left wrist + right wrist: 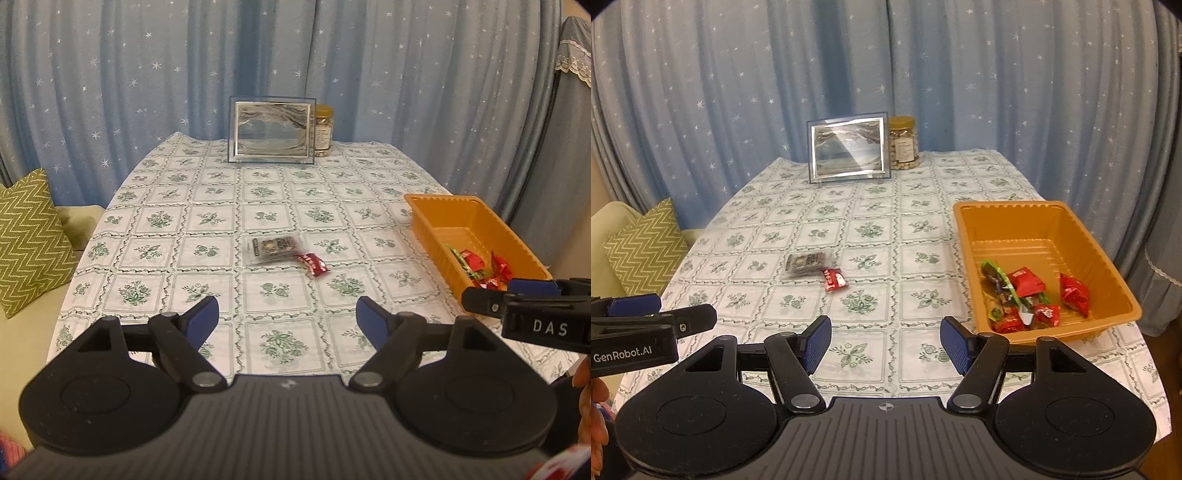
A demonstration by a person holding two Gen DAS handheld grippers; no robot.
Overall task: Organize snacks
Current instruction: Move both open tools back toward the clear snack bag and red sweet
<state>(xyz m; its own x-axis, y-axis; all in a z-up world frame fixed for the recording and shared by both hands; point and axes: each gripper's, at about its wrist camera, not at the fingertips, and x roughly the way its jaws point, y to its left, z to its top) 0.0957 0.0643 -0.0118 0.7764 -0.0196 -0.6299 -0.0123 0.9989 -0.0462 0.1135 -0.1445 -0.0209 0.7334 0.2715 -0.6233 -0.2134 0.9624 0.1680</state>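
Both the left gripper [288,314] and right gripper [885,341] are hovering apart and empty near the table's [871,206] front edge, facing two loose packets [816,267] awaiting transfer to the orange tray [964,229].

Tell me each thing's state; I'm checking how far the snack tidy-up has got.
Left gripper: open, empty.
Right gripper: open, empty.
Orange tray: holding several wrapped snacks, part bare.
Red snack packet: loose on the tablecloth.
Clear snack packet: loose, touching the red one.
Jar: upright, lid on.
Picture frame: standing.

Home: curtains [775,92], tablecloth [886,221], cushion [646,247]
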